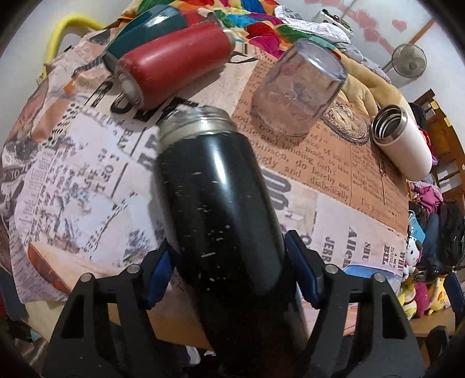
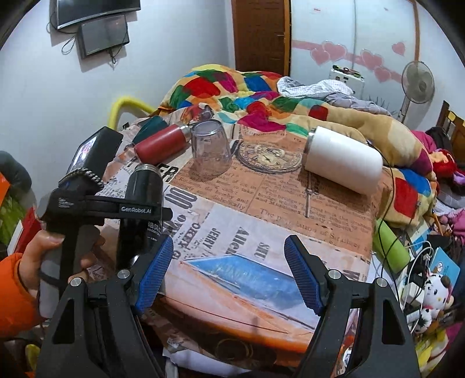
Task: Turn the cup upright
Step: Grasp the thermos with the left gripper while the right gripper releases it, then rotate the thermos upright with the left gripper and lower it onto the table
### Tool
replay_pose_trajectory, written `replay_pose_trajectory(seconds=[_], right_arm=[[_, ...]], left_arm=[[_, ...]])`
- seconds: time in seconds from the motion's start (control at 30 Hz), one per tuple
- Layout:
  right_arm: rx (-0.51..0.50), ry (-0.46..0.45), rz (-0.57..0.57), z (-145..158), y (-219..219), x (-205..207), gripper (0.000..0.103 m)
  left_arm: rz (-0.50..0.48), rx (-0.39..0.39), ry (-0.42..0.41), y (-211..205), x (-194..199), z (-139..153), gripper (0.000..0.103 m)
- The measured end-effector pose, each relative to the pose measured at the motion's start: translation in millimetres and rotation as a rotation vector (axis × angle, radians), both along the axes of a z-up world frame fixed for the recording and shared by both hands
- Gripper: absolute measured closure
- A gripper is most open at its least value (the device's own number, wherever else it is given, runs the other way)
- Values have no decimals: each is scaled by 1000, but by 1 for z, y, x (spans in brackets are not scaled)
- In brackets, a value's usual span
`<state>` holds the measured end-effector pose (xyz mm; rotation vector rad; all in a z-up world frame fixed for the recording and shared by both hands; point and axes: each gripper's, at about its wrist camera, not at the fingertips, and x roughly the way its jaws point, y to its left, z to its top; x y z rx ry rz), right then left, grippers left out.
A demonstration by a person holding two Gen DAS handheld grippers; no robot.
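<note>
My left gripper [image 1: 232, 270] is shut on a black steel cup [image 1: 221, 209], held near its base, mouth end up and tilted away over the table; it also shows in the right wrist view [image 2: 142, 203], with the left gripper [image 2: 128, 210] clamped around it. My right gripper [image 2: 228, 273] is open and empty above the table's near edge. A clear glass [image 1: 299, 87] stands upside down on the table, also seen in the right wrist view [image 2: 210, 151].
A red bottle [image 1: 174, 62] and a teal bottle [image 1: 151, 26] lie at the far left. A white cup [image 1: 404, 139] lies on its side at the right, also in the right wrist view [image 2: 343, 158]. The newspaper-print tablecloth [image 2: 261, 226] covers the table; a colourful quilt [image 2: 247, 93] lies behind.
</note>
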<state>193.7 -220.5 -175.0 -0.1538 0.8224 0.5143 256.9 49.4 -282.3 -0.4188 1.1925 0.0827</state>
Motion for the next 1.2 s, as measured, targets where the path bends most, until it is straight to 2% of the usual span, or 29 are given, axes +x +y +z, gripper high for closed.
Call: replay_pose_trajectory(seconds=[0.1, 0.27, 0.5, 0.67, 1.0, 1.2], right_arm=[[4, 2, -16, 2, -7, 1, 27], [26, 8, -35, 5, -17, 1, 27], [46, 3, -36, 8, -17, -1, 27], [51, -8, -31, 11, -13, -3, 27], [57, -25, -51, 16, -19, 2, 27], [62, -19, -73, 15, -24, 8, 27]], left_arm=[[-13, -9, -13, -5, 3, 4, 40], [-62, 73, -88, -19, -7, 27, 40], [-143, 165, -245, -37, -43, 79, 40], [-157, 197, -341, -43, -59, 109, 40], [-168, 239, -441, -62, -33, 141, 40], [-197, 267, -458, -72, -14, 143, 40]])
